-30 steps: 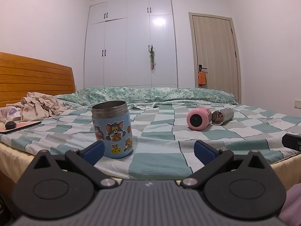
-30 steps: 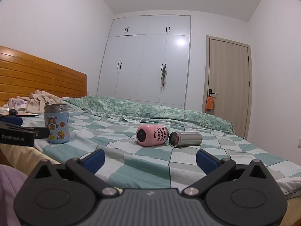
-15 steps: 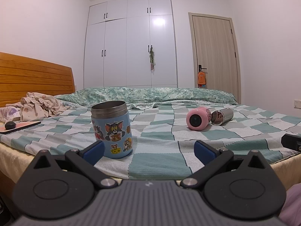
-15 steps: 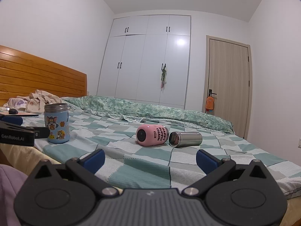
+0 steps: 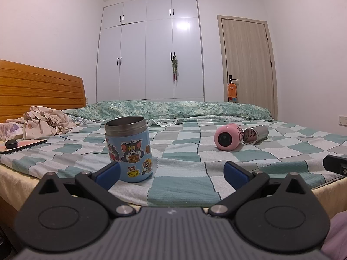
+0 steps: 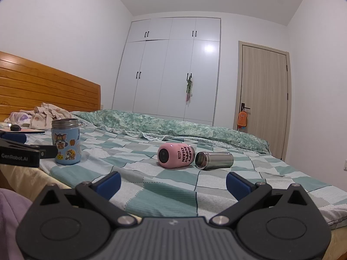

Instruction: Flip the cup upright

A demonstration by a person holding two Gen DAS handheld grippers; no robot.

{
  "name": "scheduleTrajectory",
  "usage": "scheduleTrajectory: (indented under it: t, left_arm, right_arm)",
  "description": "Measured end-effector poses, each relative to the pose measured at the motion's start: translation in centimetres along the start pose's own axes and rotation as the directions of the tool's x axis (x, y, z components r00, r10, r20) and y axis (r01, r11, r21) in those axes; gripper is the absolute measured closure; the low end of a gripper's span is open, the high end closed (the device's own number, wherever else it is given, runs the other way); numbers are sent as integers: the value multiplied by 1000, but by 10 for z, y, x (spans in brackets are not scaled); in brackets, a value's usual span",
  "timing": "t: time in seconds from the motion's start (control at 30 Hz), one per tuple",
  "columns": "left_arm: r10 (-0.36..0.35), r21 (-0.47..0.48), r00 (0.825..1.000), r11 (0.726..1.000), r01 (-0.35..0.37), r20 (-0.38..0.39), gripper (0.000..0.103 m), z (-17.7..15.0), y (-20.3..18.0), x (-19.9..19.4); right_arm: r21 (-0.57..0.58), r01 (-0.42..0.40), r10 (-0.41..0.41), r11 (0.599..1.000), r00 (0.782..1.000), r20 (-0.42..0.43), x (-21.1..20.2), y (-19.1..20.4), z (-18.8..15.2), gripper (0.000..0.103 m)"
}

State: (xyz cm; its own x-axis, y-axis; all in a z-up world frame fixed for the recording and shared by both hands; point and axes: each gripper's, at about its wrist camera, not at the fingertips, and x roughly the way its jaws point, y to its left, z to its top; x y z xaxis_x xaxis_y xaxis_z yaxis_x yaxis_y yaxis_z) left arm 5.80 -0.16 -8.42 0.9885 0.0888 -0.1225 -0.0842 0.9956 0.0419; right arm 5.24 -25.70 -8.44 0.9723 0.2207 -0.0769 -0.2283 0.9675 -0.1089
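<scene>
1. The bed fills the room from near edge to far wall, spread with a checked green, grey and white cover, with a wooden headboard at the left.
2. Behind it stands a white wardrobe, and to its right a pale wooden door with an orange tag hanging at the handle.
3. A rumpled heap of clothes lies at the far left of the bed, by the headboard.
4. The left gripper hangs at the near edge of the bed, its blue fingers spread wide with nothing between them.
5. The right gripper sits further right along the same edge, fingers likewise spread wide and holding nothing.
6. The blue cartoon cup stands upright near the bed's front edge, steel rim up (Tom and Jerry stickers facing us), just behind the left gripper's left finger; whether they touch I cannot tell.
7. The pink cup lies on its side toward the middle right of the bed, one round end turned toward us.
8. The steel cup lies on its side just right of the pink one, the two close enough that they may touch.
</scene>
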Motion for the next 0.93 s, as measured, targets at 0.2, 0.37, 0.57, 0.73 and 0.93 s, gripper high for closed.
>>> scheduleTrajectory:
  t: [0.2, 0.37, 0.57, 0.73, 0.93]
  left_arm:
    - [0, 0, 1000, 1000, 0, 1, 0, 0, -1, 0]
    - [-1, 0, 1000, 1000, 1, 2, 0, 0, -1, 0]
    - [1, 1, 1000, 1000, -1, 2, 0, 0, 0, -1]
    - [1, 11, 1000, 1000, -1, 8, 0, 1, -2, -2]
    - [-3, 18, 1000, 1000, 3, 15, 0, 1, -2, -3]
  right_arm:
    - [0, 0, 0, 1000, 1000, 0, 0, 0, 0, 0]
    - [0, 0, 0, 1000, 1000, 0, 0, 0, 0, 0]
    - [0, 0, 0, 1000, 1000, 0, 0, 0, 0, 0]
    - [0, 0, 0, 1000, 1000, 0, 0, 0, 0, 0]
    - [-1, 0, 0, 1000, 1000, 0, 0, 0, -1, 0]
